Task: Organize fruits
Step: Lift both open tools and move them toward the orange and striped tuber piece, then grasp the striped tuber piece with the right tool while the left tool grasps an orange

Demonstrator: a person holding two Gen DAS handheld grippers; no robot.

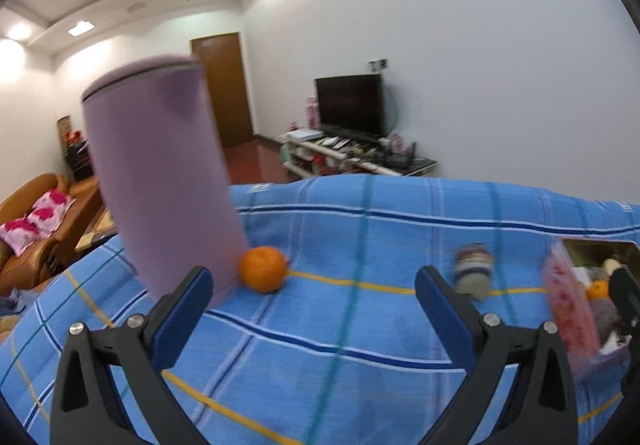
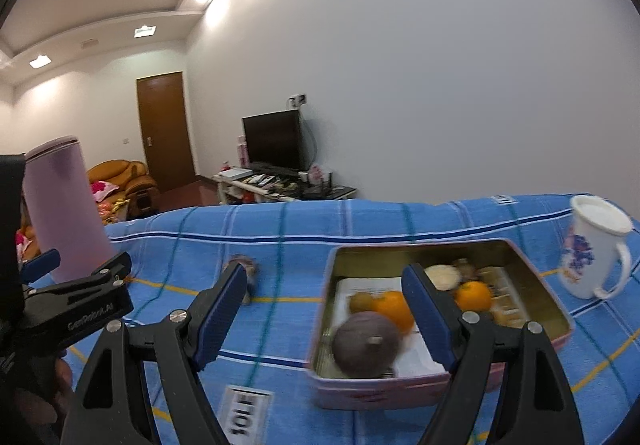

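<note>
An orange tangerine [image 1: 263,269] lies on the blue plaid cloth beside a tall lilac tumbler [image 1: 160,185]. My left gripper [image 1: 312,309] is open and empty, a little short of the tangerine. A pink tin box [image 2: 400,389] holds a dark purple fruit [image 2: 366,341], two orange fruits [image 2: 394,309] and other small items. My right gripper [image 2: 324,309] is open and empty, hovering over the tin's left side. A small blurred striped object [image 1: 474,269] lies between tangerine and tin; it also shows in the right wrist view [image 2: 250,273].
A white floral mug [image 2: 592,253] stands right of the tin. The tumbler also shows in the right wrist view [image 2: 66,213] at the left, with the left gripper's body in front of it. A label [image 2: 244,413] lies on the cloth. The cloth's far edge drops toward the room.
</note>
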